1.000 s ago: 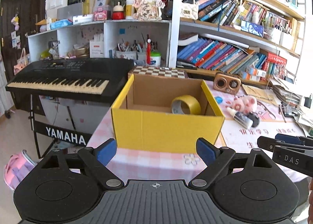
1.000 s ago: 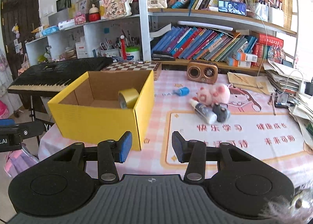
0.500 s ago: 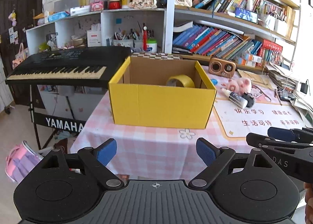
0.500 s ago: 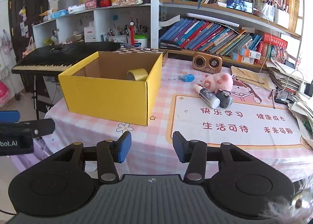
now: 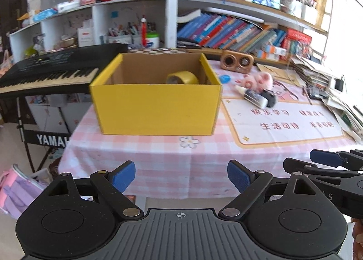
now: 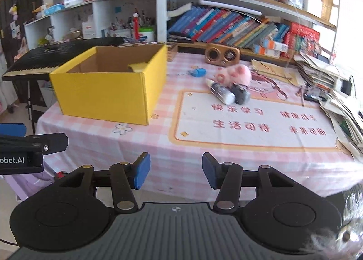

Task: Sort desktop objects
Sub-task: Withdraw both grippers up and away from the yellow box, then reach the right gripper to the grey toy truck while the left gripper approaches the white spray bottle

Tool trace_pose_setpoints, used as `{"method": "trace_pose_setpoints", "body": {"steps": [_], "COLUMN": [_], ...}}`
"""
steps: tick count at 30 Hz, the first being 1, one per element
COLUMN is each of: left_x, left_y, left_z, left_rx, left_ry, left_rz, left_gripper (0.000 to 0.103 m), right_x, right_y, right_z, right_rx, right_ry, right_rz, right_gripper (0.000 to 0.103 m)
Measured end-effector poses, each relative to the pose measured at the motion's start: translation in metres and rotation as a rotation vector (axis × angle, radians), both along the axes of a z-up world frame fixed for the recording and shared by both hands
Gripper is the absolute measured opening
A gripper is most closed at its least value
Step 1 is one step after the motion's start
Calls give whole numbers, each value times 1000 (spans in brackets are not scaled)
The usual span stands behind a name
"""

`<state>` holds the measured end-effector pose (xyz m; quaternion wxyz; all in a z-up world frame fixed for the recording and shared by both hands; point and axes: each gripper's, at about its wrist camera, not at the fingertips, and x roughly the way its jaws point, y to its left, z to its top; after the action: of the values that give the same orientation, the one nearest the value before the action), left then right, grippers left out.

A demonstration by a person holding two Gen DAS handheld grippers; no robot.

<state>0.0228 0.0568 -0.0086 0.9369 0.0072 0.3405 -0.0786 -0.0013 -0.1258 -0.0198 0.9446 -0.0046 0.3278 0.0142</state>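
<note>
Tape roll (image 5: 182,77), yellow, sits inside the open yellow box (image 5: 156,108) at the centre of the left wrist view, on the pink checked table (image 5: 204,158). To the right of the box, on the printed mat (image 6: 249,123), lie a white glue bottle (image 6: 220,92), a dark round thing (image 6: 240,94) touching it, a pink plush toy (image 6: 236,75) just behind, and a small blue item (image 6: 197,72) nearer the box. Both grippers hang low in their frames, off the table's near edge. The left gripper (image 5: 181,176) has its fingers spread wide, nothing between them. The right gripper (image 6: 175,172) shows a narrower gap; its fingers have just been opening, empty.
</note>
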Motion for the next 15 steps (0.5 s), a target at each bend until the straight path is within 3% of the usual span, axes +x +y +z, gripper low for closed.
{"method": "trace_pose_setpoints", "body": {"steps": [15], "left_x": [42], "left_y": [-90], "left_z": [-11], "left_rx": [12], "left_ry": [60], "left_rz": [-141], "left_gripper": [91], "right_x": [23], "right_y": [-87], "right_z": [-11], "right_rx": [17], "right_ry": [65], "right_rz": [-132], "right_gripper": [51]}}
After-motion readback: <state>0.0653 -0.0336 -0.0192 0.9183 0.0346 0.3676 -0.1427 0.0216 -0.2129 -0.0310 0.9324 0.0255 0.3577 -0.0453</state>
